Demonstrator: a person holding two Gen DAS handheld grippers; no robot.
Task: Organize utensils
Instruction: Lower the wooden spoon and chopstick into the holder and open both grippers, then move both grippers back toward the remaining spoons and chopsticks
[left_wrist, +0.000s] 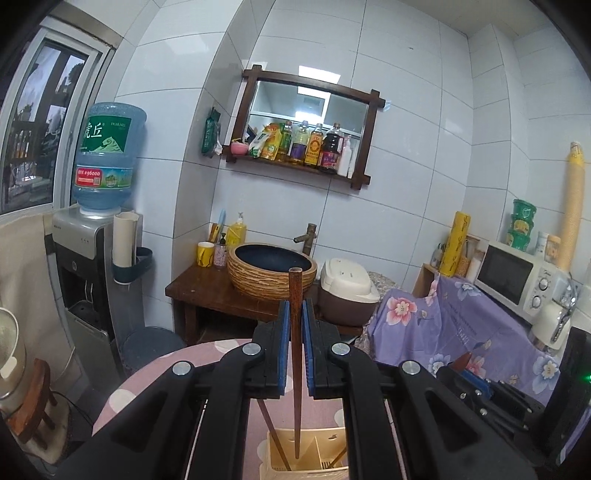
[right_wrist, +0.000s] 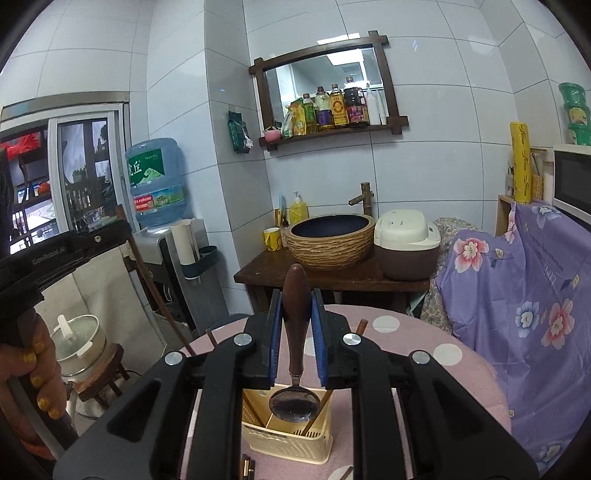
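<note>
Both utensils held high over the caddy

Clearly each hand is carrying something; the left gripper has its jaws pinching a dark wooden chopstick upright, its thin tip hanging just above the cream slotted caddy; the right gripper has its jaws pinching the brown handle of a spoon, bowl downward, over the same caddy on the pink dotted surface.

Other chopsticks already lean inside the caddy; more lie on the surface beside it.

Risks, as I judge them: both tools aim at one small caddy, so the grippers could knock together above it; the chopstick is gripped on a narrow shaft and may swivel or slip, missing its slot; the spoon's wide bowl may catch on a divider or on the leaning chopsticks; a hard push down could tip the light caddy over.
</note>
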